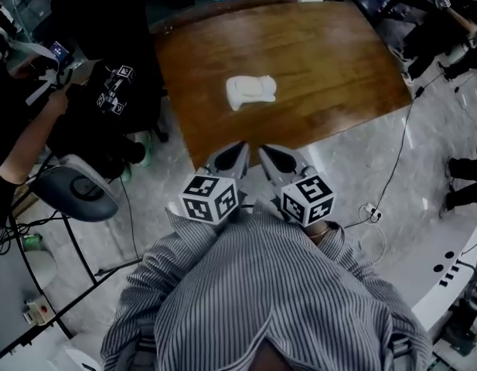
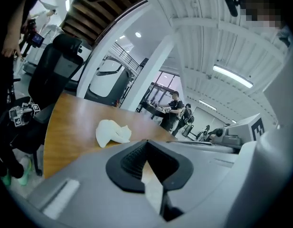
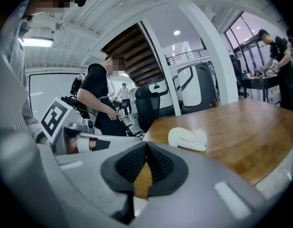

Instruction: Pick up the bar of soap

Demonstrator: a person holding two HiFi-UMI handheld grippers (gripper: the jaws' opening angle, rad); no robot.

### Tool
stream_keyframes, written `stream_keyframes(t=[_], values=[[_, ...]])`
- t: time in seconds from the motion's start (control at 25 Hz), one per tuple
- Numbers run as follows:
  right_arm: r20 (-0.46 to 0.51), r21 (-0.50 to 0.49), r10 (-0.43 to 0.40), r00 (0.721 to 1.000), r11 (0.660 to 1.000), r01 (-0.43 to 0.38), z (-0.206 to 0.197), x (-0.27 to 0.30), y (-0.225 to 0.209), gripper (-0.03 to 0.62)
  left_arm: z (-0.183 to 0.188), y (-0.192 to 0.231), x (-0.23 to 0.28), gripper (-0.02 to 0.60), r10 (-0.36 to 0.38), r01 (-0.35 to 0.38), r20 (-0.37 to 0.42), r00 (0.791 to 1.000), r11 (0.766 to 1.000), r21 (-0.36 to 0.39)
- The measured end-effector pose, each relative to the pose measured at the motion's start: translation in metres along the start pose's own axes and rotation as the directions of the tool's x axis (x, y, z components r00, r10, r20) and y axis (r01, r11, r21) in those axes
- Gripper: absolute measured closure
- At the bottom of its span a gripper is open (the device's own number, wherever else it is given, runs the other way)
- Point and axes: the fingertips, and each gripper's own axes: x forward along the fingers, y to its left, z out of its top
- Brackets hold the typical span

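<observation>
The bar of soap [image 1: 250,91] lies near the middle of the wooden table [image 1: 331,60], well apart from both grippers. The left gripper [image 1: 240,149] and the right gripper [image 1: 265,153] are side by side at the table's near edge. Each has its jaws pressed together with nothing between them.

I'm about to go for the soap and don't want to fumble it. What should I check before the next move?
1. Is the soap in sight, lying alone on the table: ok.
2. Is the left gripper empty: ok, jaws shut on nothing.
3. Is the right gripper empty: ok, jaws shut on nothing.
4. Are the jaws open for the soap: not ok, both shut.
5. Is a gripper over the soap: not ok, both sit by the table's near edge, apart from it.
6. Is the soap slippery: cannot tell.
</observation>
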Motion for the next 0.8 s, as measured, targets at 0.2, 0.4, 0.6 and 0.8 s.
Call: stream_keyframes(t=[0.2,0.4,0.6,0.8], values=[[0.01,0.022,0.032,0.999,0.999,-0.032,0.024,0.041,-0.018,0.591,0.016,0.032,0.033,0.575,-0.001,0.001,-0.051,0.999,1.0,-0.005],[-0.04,0.017,0.058,0.997,0.998,-0.058,0.028,0.057,-0.035,0.591,0.019,0.045,0.056,0.575,0.005,-0.01,-0.079,0.997,0.998,-0.065],[-0.109,0.005,0.117,0.987,0.993,-0.118,0.03,0.069,-0.055,0.583,0.022,0.047,0.075,0.575,0.021,-0.03,-0.082,0.996,0.993,-0.114],[-0.209,-0.122,0.155,0.966,0.976,-0.183,0.028,0.084,-0.071,0.577,0.019,0.055,0.083,0.575,0.057,-0.068,-0.078,0.995,0.986,-0.15]])
